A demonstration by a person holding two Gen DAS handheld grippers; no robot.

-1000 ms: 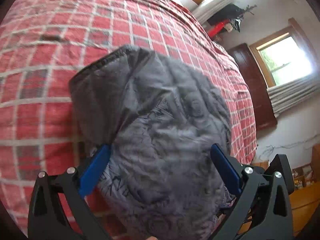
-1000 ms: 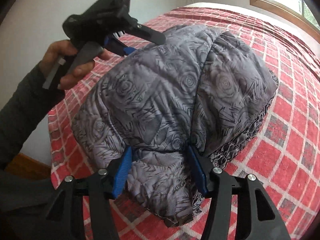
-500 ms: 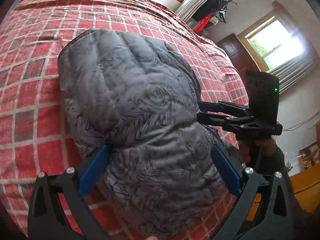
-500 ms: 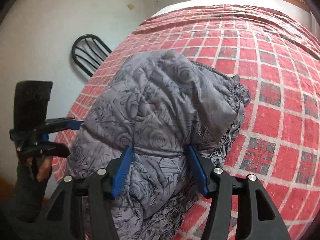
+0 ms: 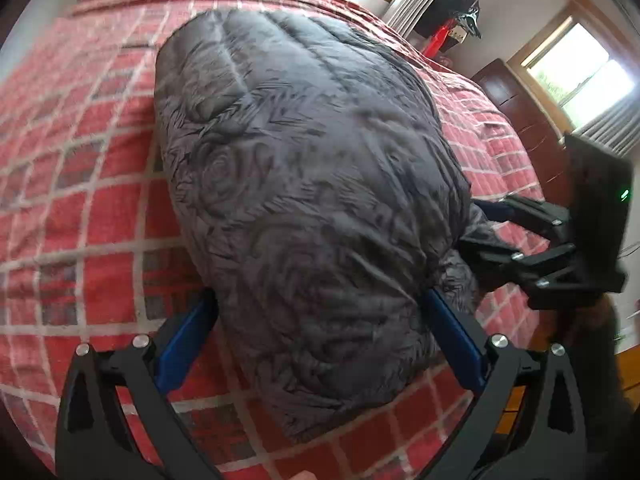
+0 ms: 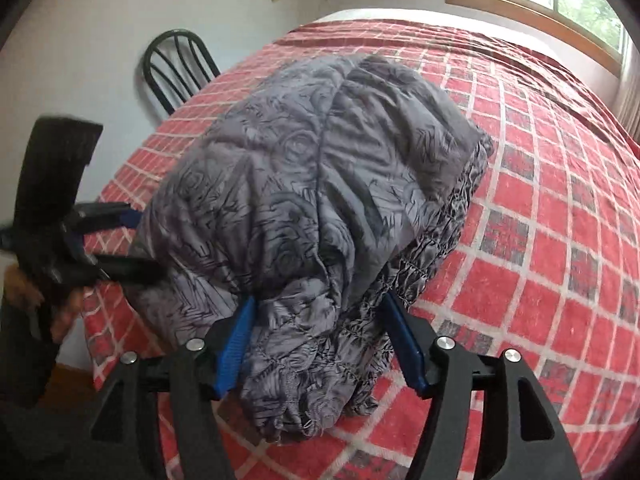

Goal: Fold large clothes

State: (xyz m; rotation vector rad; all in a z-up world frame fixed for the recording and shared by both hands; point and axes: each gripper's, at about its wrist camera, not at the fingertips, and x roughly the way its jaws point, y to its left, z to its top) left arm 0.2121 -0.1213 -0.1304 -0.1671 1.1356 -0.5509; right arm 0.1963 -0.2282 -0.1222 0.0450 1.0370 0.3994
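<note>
Grey quilted fabric with a dark rose-and-feather print makes up the padded jacket [image 5: 304,208], which is seen lying bunched in a thick bundle on the bed's red plaid cover [image 5: 80,184].

In the left wrist view, the left gripper [image 5: 320,332] is seen with its blue pads [image 5: 186,338] set wide on either side of the near end of the bundle; whether the pads press on the cloth or only flank it cannot be told. At the right edge of that view, the right gripper [image 5: 480,232] is seen reaching in against the jacket's side, with a green light on its body. A dark wooden door [image 5: 520,120] and a bright window [image 5: 580,68] are seen behind it.

In the right wrist view, the left gripper [image 6: 136,240] is seen at the left edge, held by a hand [image 6: 64,308] and reaching into the jacket's side. A black metal chair [image 6: 180,68] is seen against the white wall beyond it. At the centre, the jacket's gathered hem is seen between the right gripper's [image 6: 316,336] blue pads [image 6: 236,344], whose jaws are opening; the cloth is loosely bunched there and touches the left pad.
</note>
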